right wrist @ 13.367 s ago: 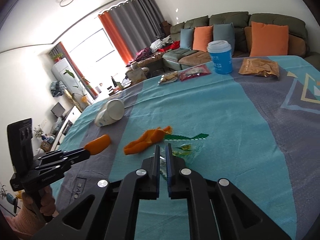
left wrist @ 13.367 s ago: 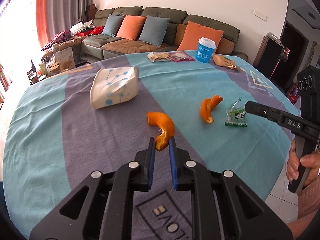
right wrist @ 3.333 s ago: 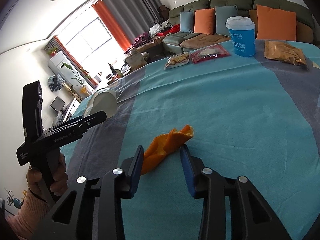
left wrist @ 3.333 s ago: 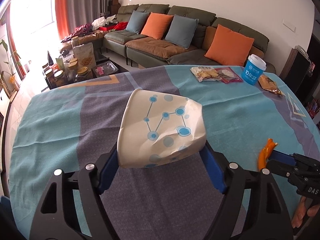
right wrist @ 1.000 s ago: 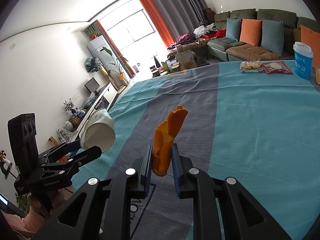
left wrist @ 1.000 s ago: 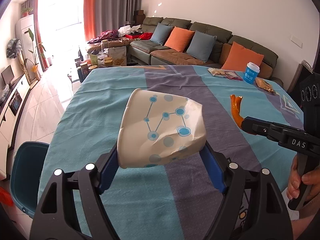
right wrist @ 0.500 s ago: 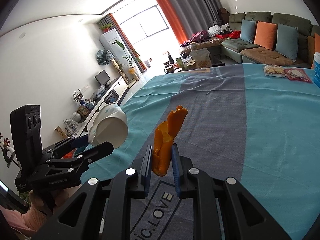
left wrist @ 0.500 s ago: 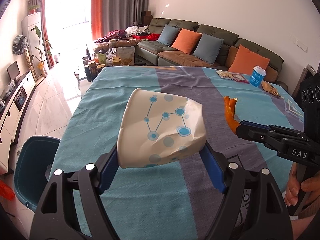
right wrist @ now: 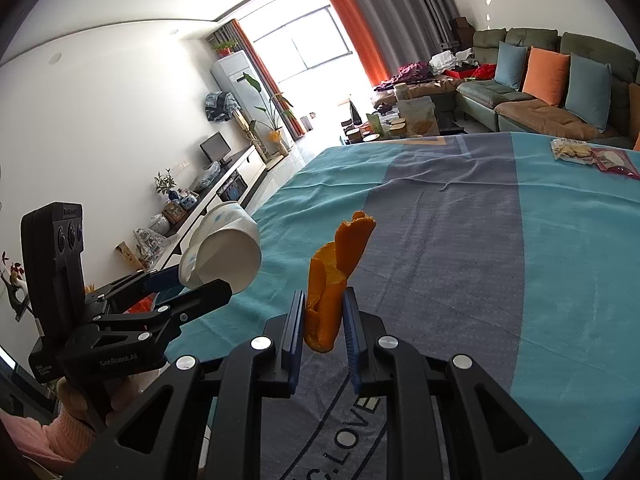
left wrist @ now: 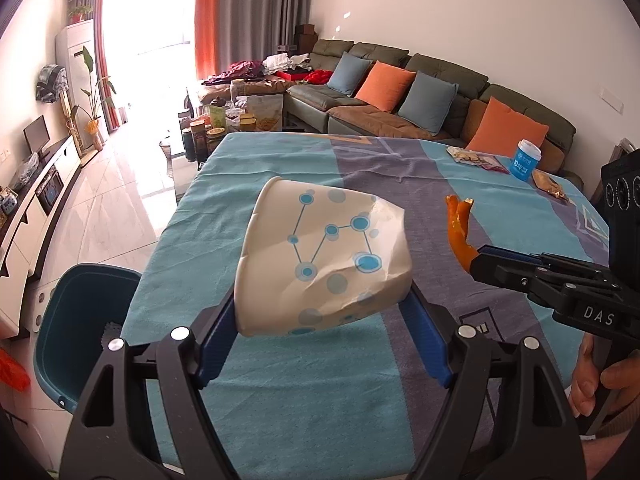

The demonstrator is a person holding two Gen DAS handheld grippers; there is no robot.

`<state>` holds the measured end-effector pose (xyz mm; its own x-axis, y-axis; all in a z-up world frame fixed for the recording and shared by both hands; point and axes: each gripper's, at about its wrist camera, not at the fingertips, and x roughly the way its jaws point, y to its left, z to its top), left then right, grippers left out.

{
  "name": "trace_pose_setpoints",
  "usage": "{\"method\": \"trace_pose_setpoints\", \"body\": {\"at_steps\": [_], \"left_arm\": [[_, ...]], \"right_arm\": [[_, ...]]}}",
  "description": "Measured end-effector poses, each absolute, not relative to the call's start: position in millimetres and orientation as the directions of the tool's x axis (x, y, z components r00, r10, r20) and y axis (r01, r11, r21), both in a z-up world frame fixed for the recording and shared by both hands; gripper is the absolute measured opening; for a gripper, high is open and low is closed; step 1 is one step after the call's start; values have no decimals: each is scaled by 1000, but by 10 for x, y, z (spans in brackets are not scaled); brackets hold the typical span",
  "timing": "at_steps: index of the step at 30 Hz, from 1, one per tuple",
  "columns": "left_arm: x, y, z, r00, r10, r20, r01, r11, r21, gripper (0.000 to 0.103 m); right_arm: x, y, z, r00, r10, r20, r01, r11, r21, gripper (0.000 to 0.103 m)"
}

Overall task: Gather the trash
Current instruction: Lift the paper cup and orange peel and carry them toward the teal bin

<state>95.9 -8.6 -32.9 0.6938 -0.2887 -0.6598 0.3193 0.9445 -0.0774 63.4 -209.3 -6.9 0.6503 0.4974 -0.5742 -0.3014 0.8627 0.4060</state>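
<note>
The crumpled paper cup [left wrist: 324, 264] sits between the jaws of the left gripper [left wrist: 320, 320], above the worktop [left wrist: 280, 400] near its left edge. The bin [left wrist: 76, 332] stands on the floor left of the worktop, below the cup. To the right, the right gripper [right wrist: 323, 324] holds the peel [right wrist: 332, 284] upright over the worktop. Snack packets [left wrist: 476, 158] and a lidded cup [left wrist: 526, 160] lie at the far right edge, before the sofa [left wrist: 420, 92].

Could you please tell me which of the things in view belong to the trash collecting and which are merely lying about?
Part of the job:
- crumpled paper cup, in the left gripper
- orange peel, in the right gripper
- teal bin beside the table

Lying about:
- blue lidded cup
- snack packets
- sofa cushions
</note>
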Motion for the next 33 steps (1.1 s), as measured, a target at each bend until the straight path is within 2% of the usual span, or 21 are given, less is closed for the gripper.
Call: {"method": "trace_pose_setpoints", "body": {"at_steps": [33], "left_arm": [[914, 300, -347, 720, -234, -654, 234, 968, -90, 76]], "right_arm": [[804, -1536, -66, 597, 551, -582, -403, 834, 376, 17]]}}
